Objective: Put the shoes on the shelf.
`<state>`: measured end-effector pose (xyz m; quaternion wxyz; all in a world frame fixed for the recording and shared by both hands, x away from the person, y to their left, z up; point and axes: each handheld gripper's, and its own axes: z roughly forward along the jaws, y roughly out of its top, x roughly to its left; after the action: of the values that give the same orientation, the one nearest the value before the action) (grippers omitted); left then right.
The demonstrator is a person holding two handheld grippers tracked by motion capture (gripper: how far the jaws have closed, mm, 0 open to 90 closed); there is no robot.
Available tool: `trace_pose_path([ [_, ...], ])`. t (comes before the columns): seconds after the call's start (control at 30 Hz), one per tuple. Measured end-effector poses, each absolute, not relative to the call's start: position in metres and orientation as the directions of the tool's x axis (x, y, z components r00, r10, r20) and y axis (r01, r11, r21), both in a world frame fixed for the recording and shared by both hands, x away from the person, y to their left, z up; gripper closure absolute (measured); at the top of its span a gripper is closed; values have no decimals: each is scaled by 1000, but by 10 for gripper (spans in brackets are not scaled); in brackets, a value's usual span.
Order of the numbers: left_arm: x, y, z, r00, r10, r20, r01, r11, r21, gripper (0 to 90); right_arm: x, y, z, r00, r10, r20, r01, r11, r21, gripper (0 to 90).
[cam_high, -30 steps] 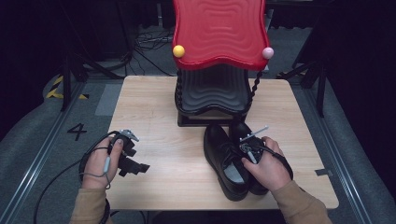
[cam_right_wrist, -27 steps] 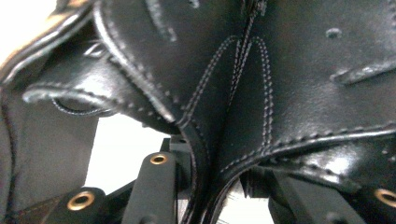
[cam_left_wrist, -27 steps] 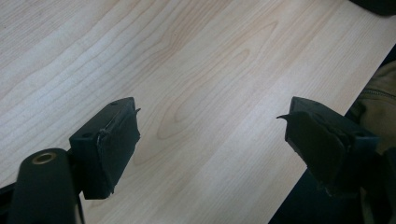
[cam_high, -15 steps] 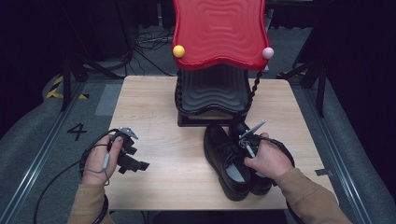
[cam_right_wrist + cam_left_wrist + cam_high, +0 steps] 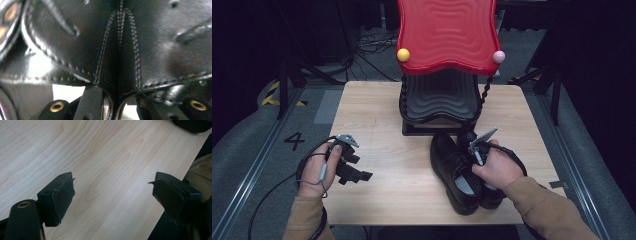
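Your right tongs (image 5: pixel 475 150) are down at the pair of black shoes (image 5: pixel 462 175), which sit on the tabletop (image 5: pixel 377 120) just in front of the red-topped stand (image 5: pixel 447 35), a little toward your right. Those tongs have just been closing, and in the right gripper view the shoe leather (image 5: pixel 120 45) sits right between the jaws: two edges of it, stitched seams meeting in the gap, pinched together by the two jaws. So you're gripping the shoes where the pair touches, your right hand (image 5: pixel 497 167) resting over their openings. The toes point away from you, toward the stand's black base (image 5: pixel 439 107).

Your left tongs (image 5: pixel 354 172) are well apart from the shoes, out near the tabletop's left edge as you see it from above. They're spread wide, bare wood between the pads (image 5: pixel 60 197) in the left gripper view, nothing held. Your left hand (image 5: pixel 317 170) holds that gripper low over the wood, its cable (image 5: pixel 277 195) looping off the tabletop's edge.
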<state>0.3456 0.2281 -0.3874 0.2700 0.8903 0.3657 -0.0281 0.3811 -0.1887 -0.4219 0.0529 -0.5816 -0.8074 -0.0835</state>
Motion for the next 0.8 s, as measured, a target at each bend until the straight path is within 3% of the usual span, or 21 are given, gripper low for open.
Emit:
trace_pose_path([
  [0.2,340,228,-382,733,636,-243,662,-582,473,182,382,-191,-418,-327,931,161,945,320,67,823],
  [0.3,339,231,-382,725,644,-244,668,-572,476,181,377,-194,-412,-326,924,200,946,318,70,823],
  [0.8,334,236,-380,719,652,-241,671,-562,483,181,351,-202,-358,-395,893,214,919,386,86,821],
])
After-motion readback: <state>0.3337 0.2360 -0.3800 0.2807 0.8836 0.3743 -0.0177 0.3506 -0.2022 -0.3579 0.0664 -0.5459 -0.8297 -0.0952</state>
